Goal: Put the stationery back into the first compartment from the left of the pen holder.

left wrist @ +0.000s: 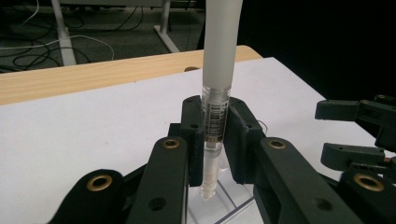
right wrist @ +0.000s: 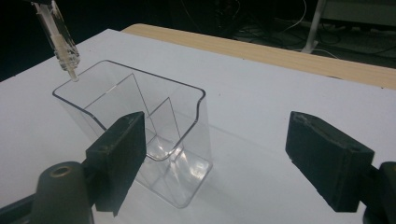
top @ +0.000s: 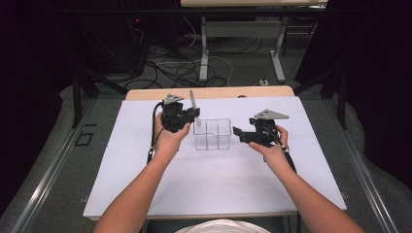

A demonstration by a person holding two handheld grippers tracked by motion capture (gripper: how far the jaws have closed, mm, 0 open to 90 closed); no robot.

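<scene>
Holding pen [left wrist: 215, 112] upright, left gripper [top: 180, 116] | right gripper [top: 243, 134] jaws apart

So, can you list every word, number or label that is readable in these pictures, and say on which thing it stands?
Barcode label on the pen, held upright in the left gripper: bars and tiny print beside them, too small and blurred to read.
Clear organizer: no text.
White sheet: no text.
Right gripper, open: no markings.
So nothing can be quoted.
</scene>
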